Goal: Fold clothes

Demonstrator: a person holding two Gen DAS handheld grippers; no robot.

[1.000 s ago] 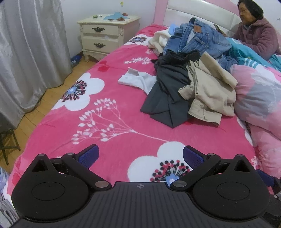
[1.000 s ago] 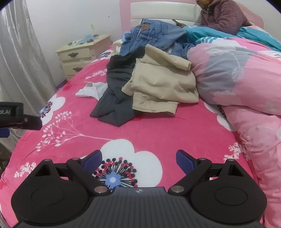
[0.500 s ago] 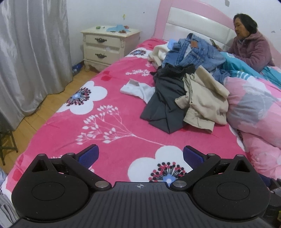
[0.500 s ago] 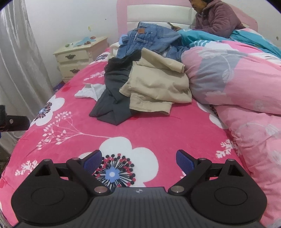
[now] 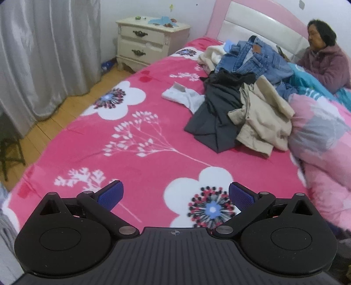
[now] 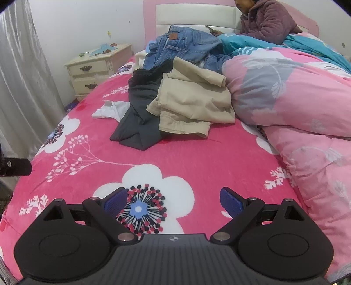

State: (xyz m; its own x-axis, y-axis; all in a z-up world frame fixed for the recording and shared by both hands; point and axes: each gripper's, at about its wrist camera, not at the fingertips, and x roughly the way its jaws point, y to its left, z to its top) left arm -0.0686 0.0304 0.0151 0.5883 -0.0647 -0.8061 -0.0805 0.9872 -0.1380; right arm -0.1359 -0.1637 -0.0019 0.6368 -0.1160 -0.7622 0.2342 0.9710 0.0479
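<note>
A heap of clothes lies mid-bed on a pink flowered blanket: beige trousers, a dark grey garment, a small white piece, and blue jeans on top at the back. My left gripper hovers open over the near end of the bed, well short of the heap. My right gripper is open too, above a blue-centred flower print. Neither holds anything.
A pink and grey duvet bulks along the right. A person in a purple jacket sits at the headboard. A cream nightstand, grey curtain and wooden floor lie left. Part of the left gripper shows at the right view's left edge.
Both grippers have drawn back and risen a little, so the heap looks farther away and more of the headboard and the person shows. Both stay open.
</note>
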